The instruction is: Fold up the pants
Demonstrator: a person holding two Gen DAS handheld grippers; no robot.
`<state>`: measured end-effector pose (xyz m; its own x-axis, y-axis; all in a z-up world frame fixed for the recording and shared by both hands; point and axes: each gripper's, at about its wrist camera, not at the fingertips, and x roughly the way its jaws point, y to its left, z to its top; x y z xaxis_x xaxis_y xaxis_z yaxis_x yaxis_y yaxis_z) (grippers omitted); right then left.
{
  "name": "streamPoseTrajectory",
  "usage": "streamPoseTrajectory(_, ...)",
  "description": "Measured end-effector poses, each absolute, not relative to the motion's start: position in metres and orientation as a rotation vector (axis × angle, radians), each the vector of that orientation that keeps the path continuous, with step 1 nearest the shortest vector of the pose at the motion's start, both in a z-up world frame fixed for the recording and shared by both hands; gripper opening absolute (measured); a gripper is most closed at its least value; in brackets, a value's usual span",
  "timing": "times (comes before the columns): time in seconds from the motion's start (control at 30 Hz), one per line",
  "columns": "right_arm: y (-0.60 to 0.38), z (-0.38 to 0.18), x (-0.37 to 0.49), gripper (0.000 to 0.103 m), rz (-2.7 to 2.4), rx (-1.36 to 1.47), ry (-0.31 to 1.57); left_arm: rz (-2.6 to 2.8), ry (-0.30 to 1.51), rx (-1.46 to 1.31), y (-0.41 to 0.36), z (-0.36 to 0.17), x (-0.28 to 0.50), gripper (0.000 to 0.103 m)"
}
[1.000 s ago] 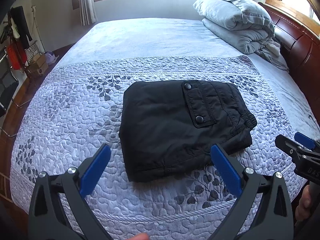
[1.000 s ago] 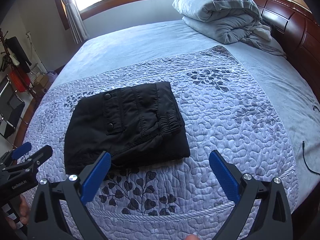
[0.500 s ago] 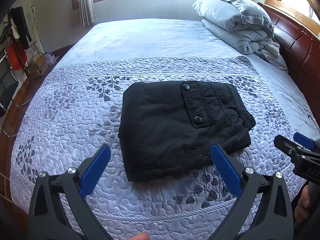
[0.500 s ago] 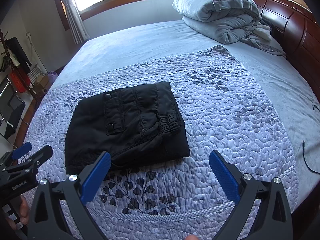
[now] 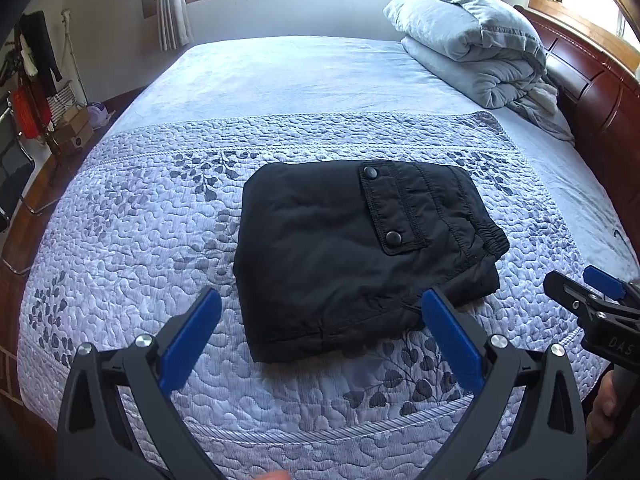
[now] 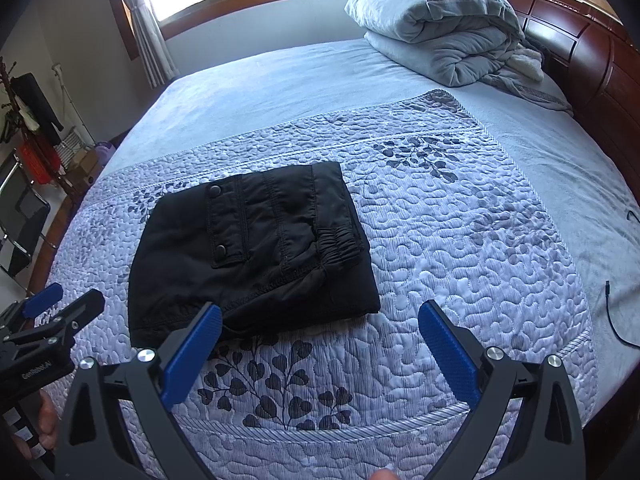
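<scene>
The black pants (image 5: pixel 352 252) lie folded into a compact rectangle on the quilted bedspread (image 5: pixel 132 240), with a snap pocket flap and the elastic waistband on top at the right. They also show in the right wrist view (image 6: pixel 248 252). My left gripper (image 5: pixel 320 316) is open and empty, held above the near edge of the pants. My right gripper (image 6: pixel 320 320) is open and empty, near the pants' front right corner. Each gripper shows at the edge of the other's view: the right one (image 5: pixel 588 292) and the left one (image 6: pixel 60 304).
A folded grey duvet (image 5: pixel 468 40) sits at the head of the bed by the wooden headboard (image 5: pixel 592 76). A black cable (image 6: pixel 616 312) lies near the bed's right edge. A clothes rack and a chair (image 5: pixel 24 92) stand on the floor at the left.
Both grippers have drifted very slightly; the pants lie unmoved and both grippers stay open.
</scene>
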<state>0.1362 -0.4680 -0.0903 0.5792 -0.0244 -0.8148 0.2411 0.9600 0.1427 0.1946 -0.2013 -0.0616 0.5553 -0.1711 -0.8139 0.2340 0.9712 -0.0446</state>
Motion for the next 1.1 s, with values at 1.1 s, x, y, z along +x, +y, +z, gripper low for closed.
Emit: streamPoseTrajectory(1.1,-0.4721,-0.1,0.1378,0.099,-0.161,0.254,0.959,-0.217,0.892,0.058,-0.2014,-0.0537,0.1877,0.1)
